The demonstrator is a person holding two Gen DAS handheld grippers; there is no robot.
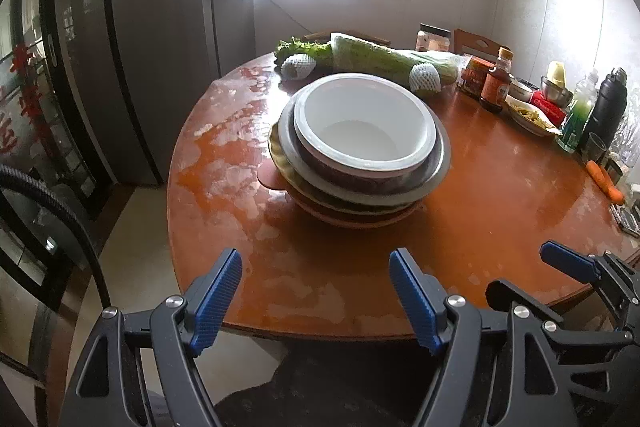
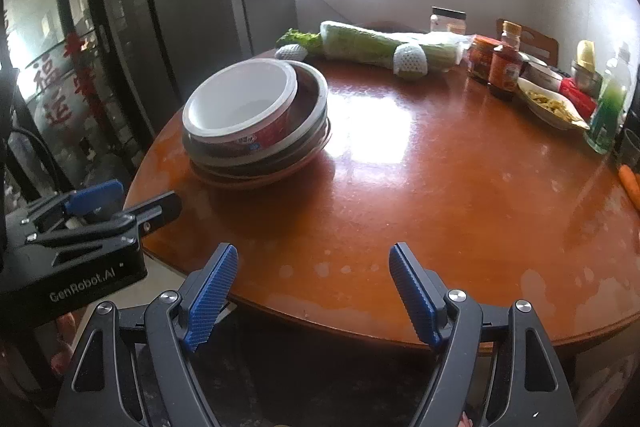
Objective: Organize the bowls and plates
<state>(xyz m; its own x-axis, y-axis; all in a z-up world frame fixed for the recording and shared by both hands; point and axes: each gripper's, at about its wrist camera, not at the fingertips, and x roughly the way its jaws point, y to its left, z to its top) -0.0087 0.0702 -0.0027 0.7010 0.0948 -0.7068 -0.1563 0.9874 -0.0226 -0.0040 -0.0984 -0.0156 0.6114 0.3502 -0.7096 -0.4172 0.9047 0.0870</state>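
A stack of dishes stands on the round wooden table [image 1: 500, 187]. On top sits a white bowl [image 1: 362, 125] with a red printed outside [image 2: 256, 139]. Under it lie a metal dish [image 1: 438, 163] and several plates [image 1: 352, 215], the lowest one pinkish. My left gripper [image 1: 316, 259] hangs open over the near table edge, short of the stack, nothing between its blue pads. My right gripper [image 2: 314, 253] is open too, to the right of the left one, with the stack [image 2: 280, 159] far off to its left. Each gripper shows at the edge of the other's view.
Along the table's far side lie a long cabbage [image 1: 384, 61], leafy greens [image 1: 300, 49] and two foam-netted fruits [image 1: 426, 77]. At the right stand sauce jars [image 1: 496, 83], a dish of food [image 2: 552, 105], a green bottle [image 1: 580, 115], a black flask [image 1: 610, 103] and a carrot [image 1: 604, 179]. Dark cabinets [image 1: 80, 67] stand left.
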